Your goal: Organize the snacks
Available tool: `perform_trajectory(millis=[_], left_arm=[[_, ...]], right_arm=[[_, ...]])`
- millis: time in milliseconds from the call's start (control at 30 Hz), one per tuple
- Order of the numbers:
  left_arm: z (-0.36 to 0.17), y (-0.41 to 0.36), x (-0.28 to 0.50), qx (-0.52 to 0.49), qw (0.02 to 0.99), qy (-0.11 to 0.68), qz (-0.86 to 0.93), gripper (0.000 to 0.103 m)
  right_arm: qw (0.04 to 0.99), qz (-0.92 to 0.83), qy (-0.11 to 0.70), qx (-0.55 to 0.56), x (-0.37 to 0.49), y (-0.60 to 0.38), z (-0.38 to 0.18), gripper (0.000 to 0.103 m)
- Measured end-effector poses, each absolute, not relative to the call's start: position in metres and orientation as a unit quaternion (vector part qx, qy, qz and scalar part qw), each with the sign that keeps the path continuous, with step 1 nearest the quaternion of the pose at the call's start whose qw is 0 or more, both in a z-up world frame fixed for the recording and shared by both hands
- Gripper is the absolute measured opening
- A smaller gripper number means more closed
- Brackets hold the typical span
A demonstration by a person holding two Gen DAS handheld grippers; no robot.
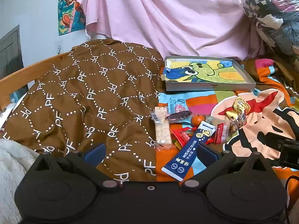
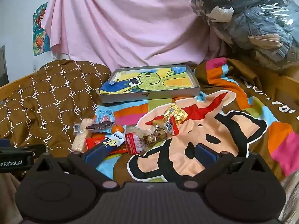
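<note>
A bedroom scene on a bed with a light wooden frame (image 1: 28, 71). A pale wall (image 1: 37, 15) behind carries a colourful cartoon poster (image 1: 70, 9), partly covered by a draped pink sheet (image 1: 158, 18). A brown quilt printed with white "PF" letters (image 1: 89, 93) lies bunched at left. A bright cartoon-print blanket (image 2: 214, 130) covers the mattress. A clear plastic bag of folded clothes (image 2: 252, 22) sits at right. Soft, even daylight.

Left gripper (image 1: 151, 150) sits at bottom of its own frame, jaws spread wide, nothing between the blue pads (image 1: 95, 152), tilted slightly down. Right gripper (image 2: 150, 152) same: bottom of frame, jaws wide apart, empty. Left gripper's body also shows at lower left edge of the right view.
</note>
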State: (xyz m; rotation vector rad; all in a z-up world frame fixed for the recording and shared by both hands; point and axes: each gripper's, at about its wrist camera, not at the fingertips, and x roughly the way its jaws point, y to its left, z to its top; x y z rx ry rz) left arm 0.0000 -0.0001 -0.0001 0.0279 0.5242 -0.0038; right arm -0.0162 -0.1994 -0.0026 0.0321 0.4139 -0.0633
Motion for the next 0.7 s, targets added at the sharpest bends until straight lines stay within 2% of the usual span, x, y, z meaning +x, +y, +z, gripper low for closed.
perform_trajectory(millis=[700], left_arm=[[-0.0001,-0.0001,0.0001,0.013,0.965,0.261,-0.002,0.102]], right_arm=[[0.977,-0.032,0.211,0.020,-0.0137,-0.1989,-0.0072,0.103]])
